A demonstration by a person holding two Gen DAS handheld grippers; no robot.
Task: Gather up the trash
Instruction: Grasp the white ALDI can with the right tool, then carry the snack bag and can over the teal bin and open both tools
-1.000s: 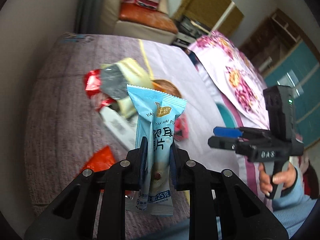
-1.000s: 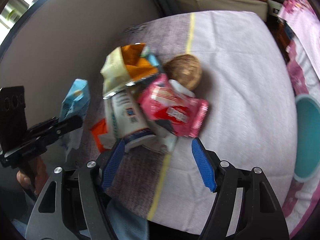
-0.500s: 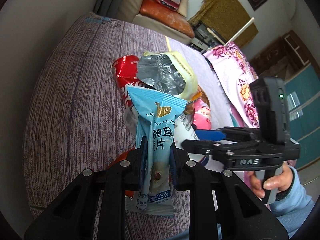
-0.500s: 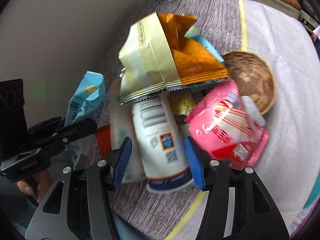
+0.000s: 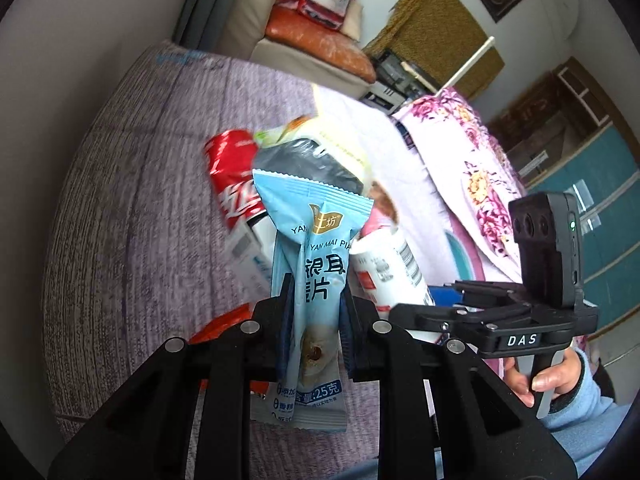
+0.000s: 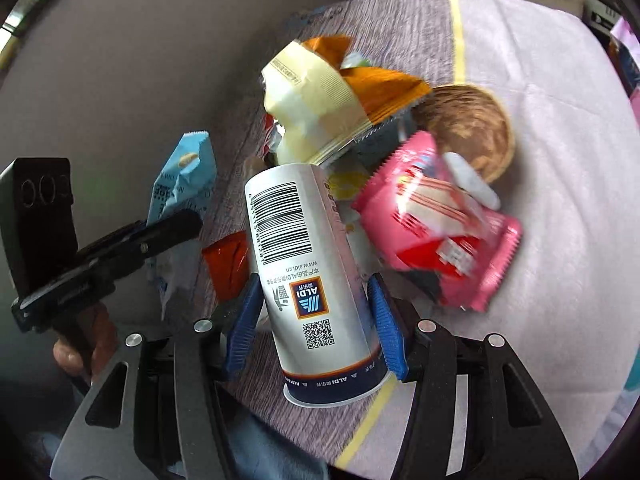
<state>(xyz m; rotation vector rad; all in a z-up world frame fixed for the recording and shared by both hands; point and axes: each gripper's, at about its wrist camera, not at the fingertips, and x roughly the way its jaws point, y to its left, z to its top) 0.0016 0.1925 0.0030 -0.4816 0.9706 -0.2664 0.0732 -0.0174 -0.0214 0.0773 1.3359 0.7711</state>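
A: Left gripper (image 5: 315, 300) – status?
B: Jaws clamping a light-blue snack packet (image 5: 316, 276), upright, left of the ALDI cup (image 6: 316, 280).
A: Right gripper (image 6: 316, 320)?
B: Jaws have just been closing, blue pads flanking that cup, lying on the purple tabletop (image 6: 400, 20); contact unclear.

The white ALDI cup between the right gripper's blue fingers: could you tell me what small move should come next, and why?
Probably close the right gripper a little more until both pads press the white cup. Its jaws have just been closing and now flank the cup. The left gripper already holds the blue packet.
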